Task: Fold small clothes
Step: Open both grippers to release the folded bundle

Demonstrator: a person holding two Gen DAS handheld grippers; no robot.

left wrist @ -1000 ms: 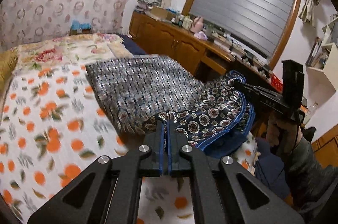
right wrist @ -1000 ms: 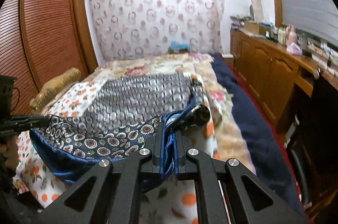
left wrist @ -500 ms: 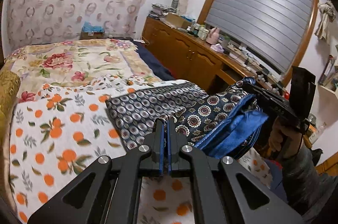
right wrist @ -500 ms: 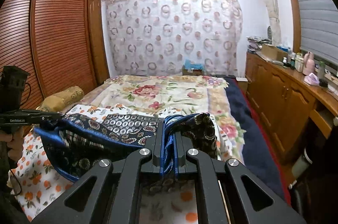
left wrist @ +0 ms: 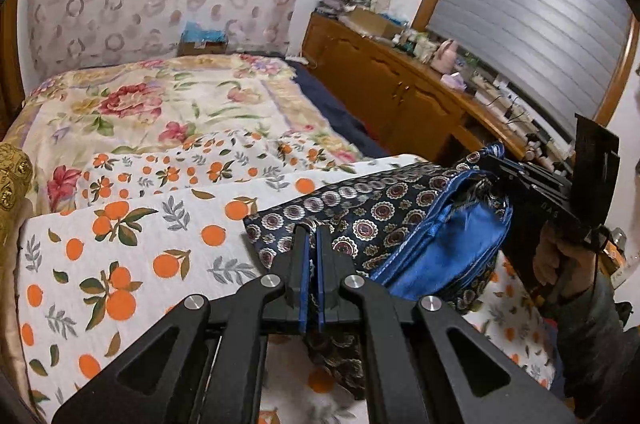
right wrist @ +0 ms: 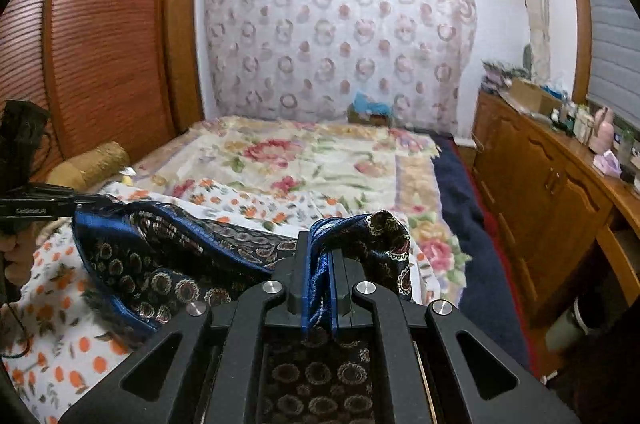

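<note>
A dark navy garment (left wrist: pixel 372 220) with round medallion print and a bright blue lining hangs stretched between my two grippers above the bed. My left gripper (left wrist: pixel 312 244) is shut on one edge of it. My right gripper (right wrist: pixel 318 252) is shut on the bunched blue hem of the other end (right wrist: pixel 384 240). In the right wrist view the garment (right wrist: pixel 160 264) sags toward the left gripper (right wrist: pixel 40 208) at the far left. In the left wrist view the right gripper (left wrist: pixel 532 184) holds the cloth at the right. Part of the garment hangs below, hidden by the gripper bodies.
The bed carries a white sheet with orange fruit print (left wrist: pixel 140 232) and a floral blanket (left wrist: pixel 168 104) behind it. A gold bolster (right wrist: pixel 92 160) lies at the left. A wooden cabinet with clutter (left wrist: pixel 400 84) runs along the right. A wooden wardrobe (right wrist: pixel 100 44) stands at the left.
Both grippers have lifted the garment off the bed and drawn it toward the near edge. The grey patterned part that lay spread on the bed has come up and folded out of sight.
</note>
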